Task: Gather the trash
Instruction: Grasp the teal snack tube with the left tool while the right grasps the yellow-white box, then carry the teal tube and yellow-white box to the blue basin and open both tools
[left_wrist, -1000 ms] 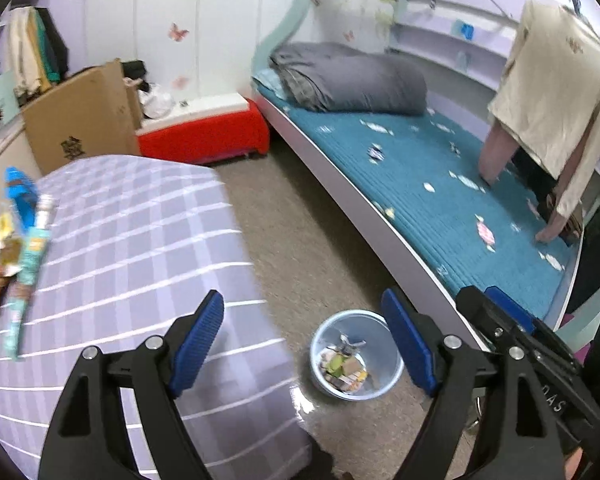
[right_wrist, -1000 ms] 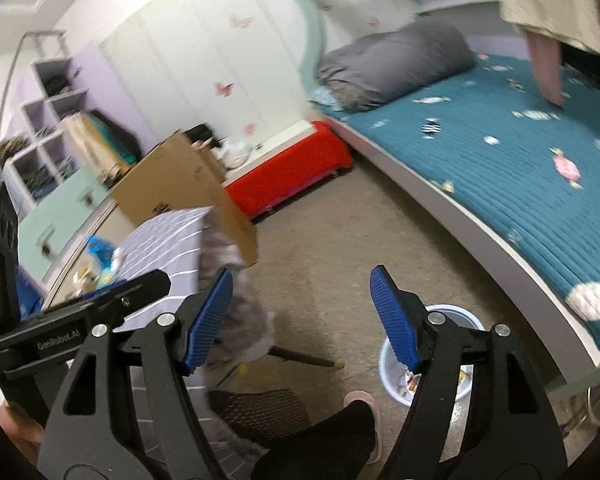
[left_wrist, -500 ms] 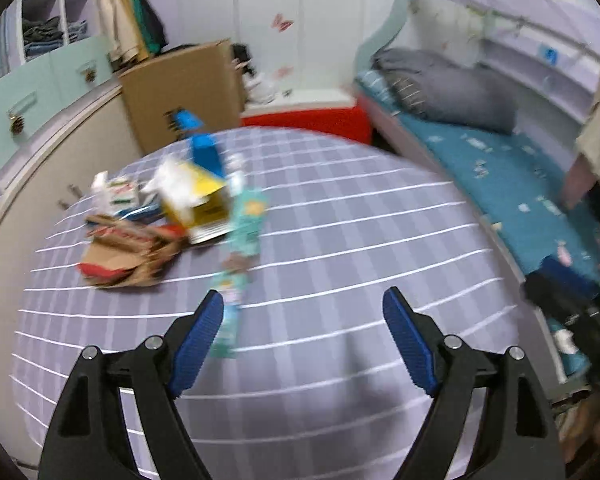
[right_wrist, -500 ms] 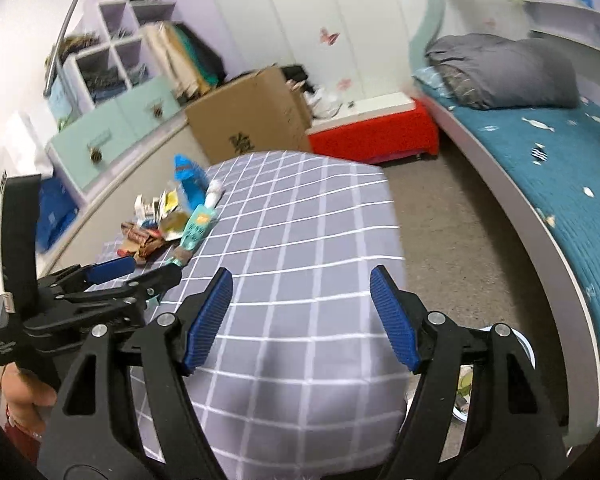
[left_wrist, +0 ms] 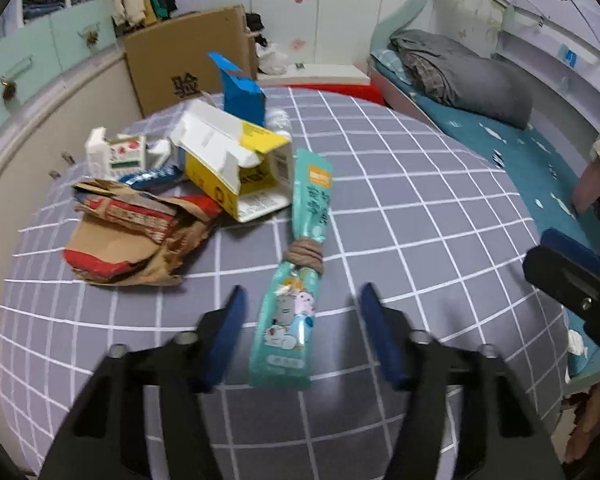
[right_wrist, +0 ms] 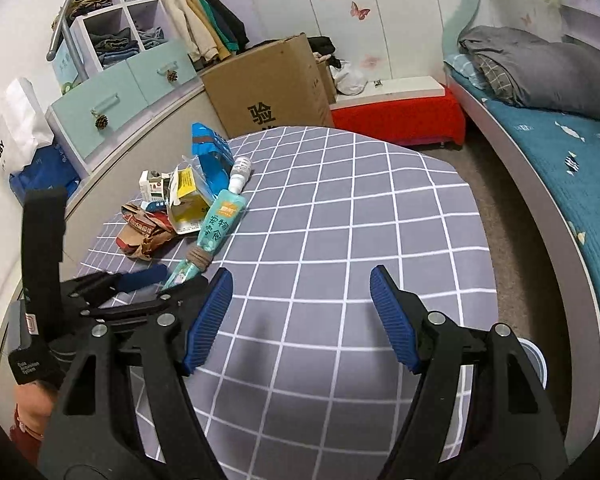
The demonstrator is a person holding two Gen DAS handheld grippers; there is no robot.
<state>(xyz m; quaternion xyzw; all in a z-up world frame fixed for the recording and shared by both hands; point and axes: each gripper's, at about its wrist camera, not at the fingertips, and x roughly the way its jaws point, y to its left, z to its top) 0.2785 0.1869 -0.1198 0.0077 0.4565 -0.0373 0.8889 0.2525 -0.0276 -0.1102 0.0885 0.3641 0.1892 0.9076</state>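
Lengthwise — teal wrapper, band-cinched

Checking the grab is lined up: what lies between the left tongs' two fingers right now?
In the left wrist view, the lower end of the teal snack pouch lies between the open left tongs, on the grey checked tablecloth. Nothing else lies there.

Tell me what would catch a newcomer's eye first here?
The long teal snack pouch, cinched by a brown band, lies on the checked tablecloth between the open left gripper's fingers. Behind it sits a litter heap: yellow carton, crumpled brown paper bag.
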